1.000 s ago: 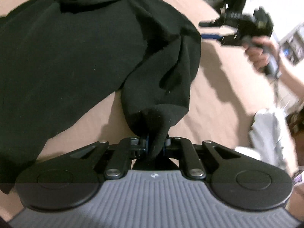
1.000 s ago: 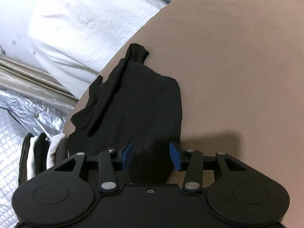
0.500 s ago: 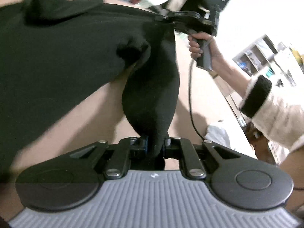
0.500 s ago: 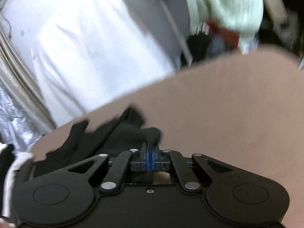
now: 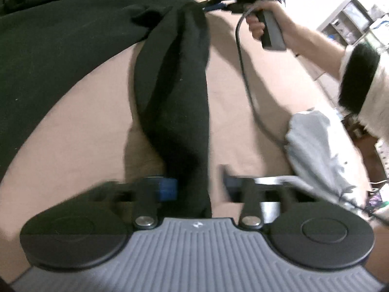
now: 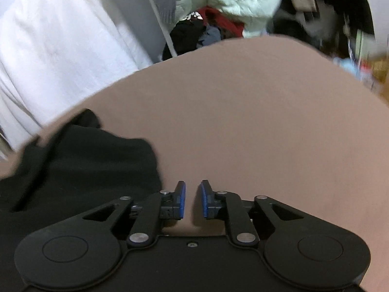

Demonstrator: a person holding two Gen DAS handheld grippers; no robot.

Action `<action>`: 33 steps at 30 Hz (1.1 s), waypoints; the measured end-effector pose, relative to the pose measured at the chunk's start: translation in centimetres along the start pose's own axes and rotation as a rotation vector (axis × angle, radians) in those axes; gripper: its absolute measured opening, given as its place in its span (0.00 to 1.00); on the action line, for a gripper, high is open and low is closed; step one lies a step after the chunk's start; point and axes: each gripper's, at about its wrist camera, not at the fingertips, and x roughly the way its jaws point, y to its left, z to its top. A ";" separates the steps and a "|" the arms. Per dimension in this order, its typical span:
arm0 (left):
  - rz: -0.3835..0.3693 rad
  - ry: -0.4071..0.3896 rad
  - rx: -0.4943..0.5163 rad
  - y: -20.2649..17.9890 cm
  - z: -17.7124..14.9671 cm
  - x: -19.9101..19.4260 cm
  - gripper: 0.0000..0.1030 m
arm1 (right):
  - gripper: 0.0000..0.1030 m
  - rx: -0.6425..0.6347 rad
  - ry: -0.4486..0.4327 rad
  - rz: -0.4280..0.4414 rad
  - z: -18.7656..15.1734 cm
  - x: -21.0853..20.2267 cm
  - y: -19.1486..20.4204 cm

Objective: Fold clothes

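Note:
A black garment (image 5: 60, 29) lies spread on the tan surface (image 5: 73, 126); its long sleeve (image 5: 177, 92) runs down to my left gripper (image 5: 199, 189). The left jaws stand wide apart, the sleeve end lying loose between them against the left blue pad (image 5: 166, 189). My right gripper (image 5: 218, 6) shows at the sleeve's far end by the shoulder. In the right wrist view the right gripper (image 6: 192, 202) is open with a small gap and nothing between its pads; the black garment (image 6: 85, 165) lies to its left.
A light grey cloth (image 5: 316, 150) lies at the right edge of the tan surface. A cable (image 5: 245, 73) trails from the right gripper. A white sheet (image 6: 60, 48) and a pile of clothes (image 6: 218, 24) lie beyond the far edge.
The left gripper has opened and let go of the sleeve end. The right gripper, shut on the fabric half a second ago, has opened too. The sleeve now lies stretched out straight.

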 end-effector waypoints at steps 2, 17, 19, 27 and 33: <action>-0.011 -0.026 0.022 -0.3 0.0 -0.8 0.07 | 0.35 0.050 0.036 0.092 -1.3 -1.6 -0.5; -0.113 0.002 0.085 -3.7 0.4 -0.3 0.12 | 0.05 0.039 0.028 0.200 -7.9 -2.7 1.6; -0.113 -0.012 0.056 -3.1 0.7 -0.8 0.35 | 0.03 -0.062 -0.094 0.137 -7.5 -5.2 2.3; -0.050 0.067 -0.069 -0.1 0.9 -0.4 0.61 | 0.15 -0.296 -0.078 -0.206 -6.6 -4.8 1.9; 0.042 0.088 0.015 -0.7 0.5 0.7 0.58 | 0.50 0.163 0.078 0.217 -9.2 -7.7 -1.5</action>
